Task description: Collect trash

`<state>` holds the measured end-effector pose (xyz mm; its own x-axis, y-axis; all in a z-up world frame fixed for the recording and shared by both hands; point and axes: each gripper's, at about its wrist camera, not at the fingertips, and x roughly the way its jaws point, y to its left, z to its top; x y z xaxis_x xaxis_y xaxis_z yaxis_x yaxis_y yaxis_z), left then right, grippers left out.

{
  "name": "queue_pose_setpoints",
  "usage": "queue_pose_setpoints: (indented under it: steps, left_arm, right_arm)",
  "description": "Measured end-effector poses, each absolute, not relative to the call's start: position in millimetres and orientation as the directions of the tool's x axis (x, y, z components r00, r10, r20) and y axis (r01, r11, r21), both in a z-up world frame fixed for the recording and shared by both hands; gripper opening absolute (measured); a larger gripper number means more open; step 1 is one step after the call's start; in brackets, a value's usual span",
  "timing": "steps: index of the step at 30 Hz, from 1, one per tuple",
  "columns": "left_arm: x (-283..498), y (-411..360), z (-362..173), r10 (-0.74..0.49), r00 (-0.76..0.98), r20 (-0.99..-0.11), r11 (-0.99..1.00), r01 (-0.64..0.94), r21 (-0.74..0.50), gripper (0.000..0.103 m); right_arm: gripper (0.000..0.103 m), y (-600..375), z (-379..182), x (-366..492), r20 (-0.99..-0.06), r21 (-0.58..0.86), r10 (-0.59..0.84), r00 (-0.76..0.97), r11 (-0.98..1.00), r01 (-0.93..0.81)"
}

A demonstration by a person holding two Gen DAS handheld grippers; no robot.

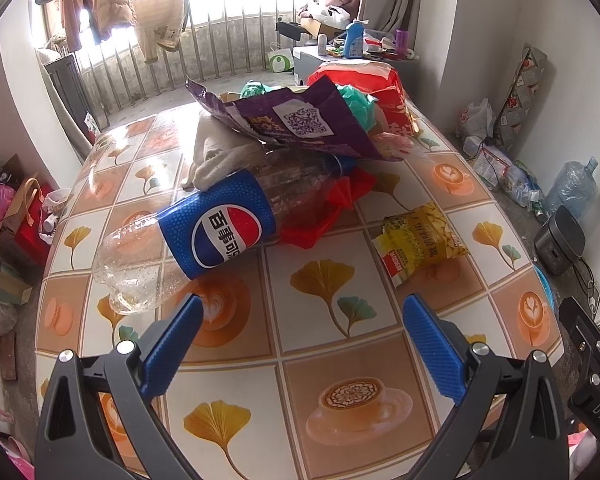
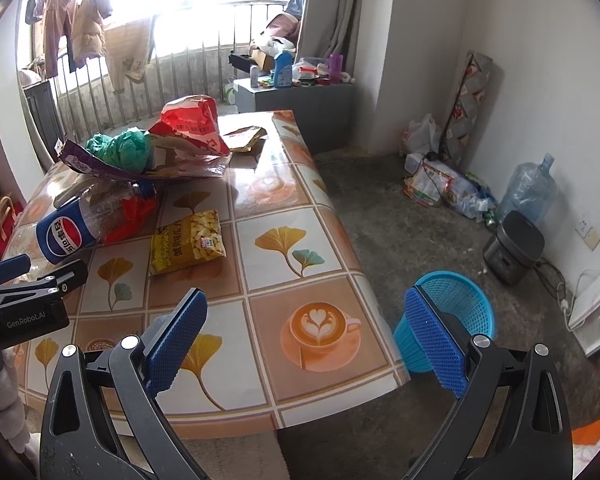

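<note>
Both hand-held grippers hang empty over the near edge of the desk [image 1: 340,364], so by my reading no piece has been picked yet. Left hand-held gripper [image 1: 304,308] has its jaws spread wide, with nothing between them, aimed at the patterned cloth just short of the trash heap. Farthest left lies the empty Pepsi bottle [image 1: 216,236] on its side, its clear base close to the left finger; behind it sit a purple wrapper [image 1: 296,120] and a red bag [image 1: 376,84], and to the right a yellow snack packet [image 1: 420,240] lies apart. Right hand-held gripper [image 2: 306,304] is equally wide and empty, hovering over the desk corner, with the blue wastebasket [image 2: 456,300] on the floor just beyond it. Next, the left one likely needs to advance and straddle the bottle's body before closing.
</note>
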<state>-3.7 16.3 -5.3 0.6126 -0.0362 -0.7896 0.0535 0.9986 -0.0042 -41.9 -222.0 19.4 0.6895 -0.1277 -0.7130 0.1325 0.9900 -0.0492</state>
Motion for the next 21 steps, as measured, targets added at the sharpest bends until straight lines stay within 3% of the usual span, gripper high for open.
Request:
queue_pose_setpoints:
  steps: [3, 7, 12, 16, 17, 21]
  left_arm:
    - [-2, 30, 2, -0.131, 0.628, -0.767, 0.990, 0.125, -0.066, 0.098]
    - [-5, 67, 26, -0.226, 0.714, -0.662, 0.974, 0.182, -0.136, 0.098]
    - [4, 127, 49, -0.213, 0.793, -0.572, 0.977, 0.162, -0.139, 0.097]
    - [29, 174, 42, -0.143, 0.775, -0.615, 0.987, 0.064, -0.149, 0.081]
    - [39, 185, 37, -0.119, 0.756, -0.644, 0.988, 0.029, -0.149, 0.078]
    - [69, 216, 5, -0.106, 0.644, -0.757, 0.984, -0.043, -0.174, 0.060]
  right_arm:
    - [0.095, -217, 24, -35, -0.714, 0.025, -0.058, 0.698, 0.994, 0.109]
    - [0.093, -198, 31, -18, -0.703, 0.162, 0.088, 0.706, 0.986, 0.039]
    - [0.086, -162, 33, 15, -0.670, 0.385, 0.336, 0.662, 0.920, -0.078]
    - [0.079, -128, 24, 41, -0.642, 0.546, 0.513, 0.570, 0.828, -0.130]
    - [0.077, -121, 21, 47, -0.685, 0.547, 0.504, 0.526, 0.833, -0.086]
    - [0.074, -102, 8, 59, -0.684, 0.609, 0.570, 0.456, 0.790, -0.073]
